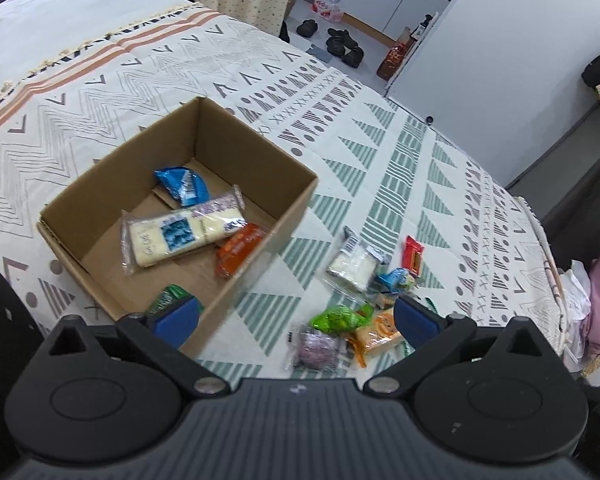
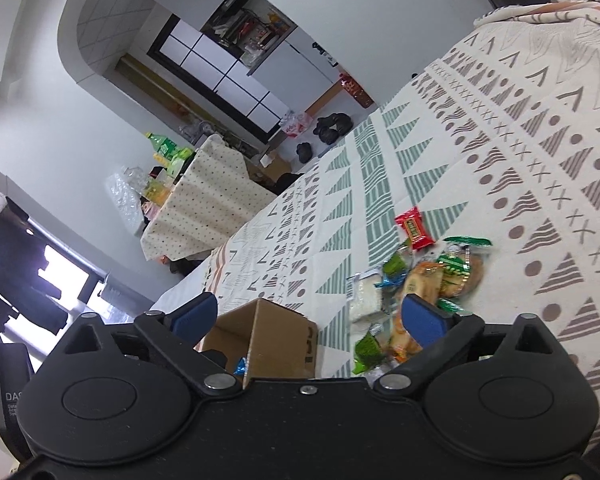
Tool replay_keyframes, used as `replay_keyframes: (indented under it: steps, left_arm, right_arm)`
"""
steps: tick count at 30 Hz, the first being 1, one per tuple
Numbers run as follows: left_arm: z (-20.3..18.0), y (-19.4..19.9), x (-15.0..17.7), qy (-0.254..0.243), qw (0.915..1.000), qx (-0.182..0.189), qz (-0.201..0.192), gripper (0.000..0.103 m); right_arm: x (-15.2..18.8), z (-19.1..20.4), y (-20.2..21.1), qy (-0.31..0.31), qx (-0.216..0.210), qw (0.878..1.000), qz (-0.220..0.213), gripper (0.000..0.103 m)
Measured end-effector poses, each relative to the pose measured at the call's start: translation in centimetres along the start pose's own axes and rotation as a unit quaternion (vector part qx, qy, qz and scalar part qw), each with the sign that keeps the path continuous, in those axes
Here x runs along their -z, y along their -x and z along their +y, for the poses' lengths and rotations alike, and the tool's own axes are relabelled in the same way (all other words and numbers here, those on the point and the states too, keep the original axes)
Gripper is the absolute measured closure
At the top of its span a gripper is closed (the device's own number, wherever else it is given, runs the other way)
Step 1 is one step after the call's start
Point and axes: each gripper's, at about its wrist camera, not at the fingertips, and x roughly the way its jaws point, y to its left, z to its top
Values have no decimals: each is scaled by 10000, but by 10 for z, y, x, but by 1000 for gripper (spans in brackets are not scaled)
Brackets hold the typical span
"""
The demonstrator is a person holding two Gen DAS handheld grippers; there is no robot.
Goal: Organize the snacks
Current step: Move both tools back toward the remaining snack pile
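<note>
An open cardboard box point(image 1: 256, 140) stands on the patterned cloth. Inside lie a blue packet point(image 1: 182, 186), a long white cracker pack point(image 1: 180, 234), an orange packet point(image 1: 240, 248) and a green packet point(image 1: 166, 298). To its right lies a loose pile: a white pack point(image 1: 352, 266), a red packet point(image 1: 414, 254), a green packet point(image 1: 340, 318), a purple one point(image 1: 316, 348) and an orange one point(image 1: 380, 336). My left gripper point(image 1: 296, 320) is open and empty above the box's near corner. My right gripper point(image 2: 308, 316) is open and empty, tilted, with the box point(image 2: 276, 336) and the pile point(image 2: 428, 276) ahead.
The cloth point(image 1: 340, 128) covers a bed whose far edge drops to a floor with shoes point(image 1: 342, 44). A draped table point(image 2: 196, 208) with bottles stands beyond the bed. Pink and white fabric point(image 1: 596, 304) lies off the right edge.
</note>
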Motion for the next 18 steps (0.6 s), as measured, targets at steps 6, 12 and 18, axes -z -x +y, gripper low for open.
replay_keyframes:
  steps: [6, 12, 18]
  left_arm:
    - [-9, -8, 6, -20, 9997, 60, 221, 0]
    - [-18, -17, 15, -121, 9992, 10, 369, 0]
    - [-25, -26, 19, -185, 9991, -33, 374, 0]
  right_arm:
    - [0, -14, 10, -93, 120, 9999, -26, 2]
    - [-1, -26, 17, -215, 233, 9995, -47, 2]
    - [-3, -39, 20, -393, 417, 9984, -21, 2]
